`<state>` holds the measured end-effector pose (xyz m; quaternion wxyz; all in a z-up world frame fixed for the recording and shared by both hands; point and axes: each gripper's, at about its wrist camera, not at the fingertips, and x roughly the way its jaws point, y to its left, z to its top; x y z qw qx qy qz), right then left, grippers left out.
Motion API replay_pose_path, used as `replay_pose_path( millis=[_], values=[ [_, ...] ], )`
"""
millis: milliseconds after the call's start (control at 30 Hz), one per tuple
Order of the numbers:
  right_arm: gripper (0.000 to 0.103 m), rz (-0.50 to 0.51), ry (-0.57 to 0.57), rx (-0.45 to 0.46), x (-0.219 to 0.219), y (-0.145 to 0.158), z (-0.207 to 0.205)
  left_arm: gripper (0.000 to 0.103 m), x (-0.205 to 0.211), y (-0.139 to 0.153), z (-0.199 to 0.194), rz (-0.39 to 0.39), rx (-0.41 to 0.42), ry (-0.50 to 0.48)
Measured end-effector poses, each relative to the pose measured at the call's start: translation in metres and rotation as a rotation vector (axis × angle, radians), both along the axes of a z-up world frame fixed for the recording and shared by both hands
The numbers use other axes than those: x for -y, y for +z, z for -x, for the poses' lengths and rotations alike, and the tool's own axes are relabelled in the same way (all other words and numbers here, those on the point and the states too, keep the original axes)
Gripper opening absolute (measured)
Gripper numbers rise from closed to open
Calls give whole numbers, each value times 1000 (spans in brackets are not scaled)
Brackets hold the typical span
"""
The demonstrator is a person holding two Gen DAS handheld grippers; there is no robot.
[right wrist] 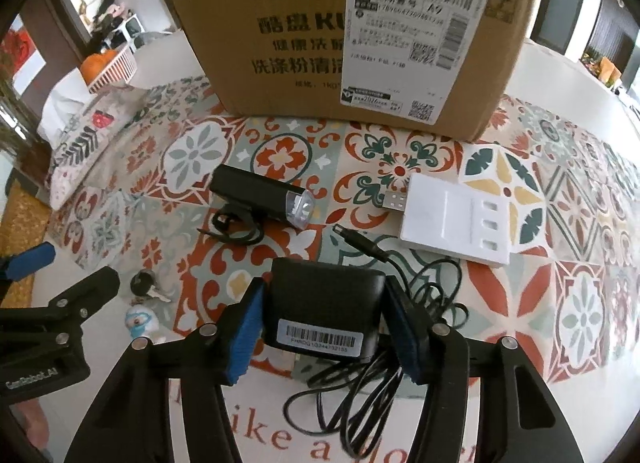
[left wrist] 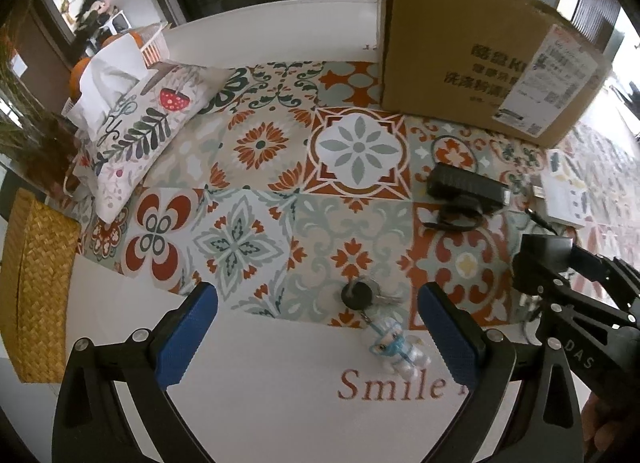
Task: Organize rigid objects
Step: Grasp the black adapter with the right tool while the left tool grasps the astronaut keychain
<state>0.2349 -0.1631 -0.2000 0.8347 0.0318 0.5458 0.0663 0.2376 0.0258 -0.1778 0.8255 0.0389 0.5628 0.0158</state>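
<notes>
My right gripper (right wrist: 322, 315) is shut on a black power adapter (right wrist: 324, 307) with a barcode label; its black cable (right wrist: 384, 379) trails on the table. It also shows in the left wrist view (left wrist: 544, 255). My left gripper (left wrist: 316, 327) is open above a key bunch (left wrist: 362, 294) with a small white figure keychain (left wrist: 396, 347). A black bike light (right wrist: 260, 193) and a white USB device (right wrist: 456, 219) lie on the patterned mat. A cardboard box (right wrist: 348, 35) stands behind them.
A tissue pouch with a leaf print (left wrist: 140, 123) lies at the left. A woven basket (left wrist: 32, 287) sits at the left table edge. A white crate with orange fruit (right wrist: 108, 67) stands at the back left.
</notes>
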Motion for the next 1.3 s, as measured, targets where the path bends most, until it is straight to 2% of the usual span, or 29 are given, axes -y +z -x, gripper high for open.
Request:
replay_pose_path(
  millis=[200,367,500,600,733,867,967,1033,1167,1300],
  values=[
    [57,5,-5,28,3,16,21,101,0,0,20,57,-10,-12],
    [56,27,26,47,-6,20,33,97,-6,-15,36,114,-49,-4],
    [56,25,47,50,-8,17,41,90,-6,-28,41,148,-89,20],
    [56,17,50,42,-8,12,42,80,-2,-34,39,142,-111,32],
    [56,8,45,30,-3,7,40,73,5,-40,31,158,-126,47],
    [56,-3,42,28,0,6,39,71,11,-43,28,195,-142,52],
    [56,-12,34,27,4,6,37,69,16,-47,26,181,-149,37],
    [56,-3,27,26,7,5,37,62,19,-51,24,175,-161,28],
    [56,-5,21,18,8,2,36,59,23,-58,20,154,-162,13],
    [56,-4,25,12,6,0,37,45,30,-58,19,119,-132,-8]
  ],
)
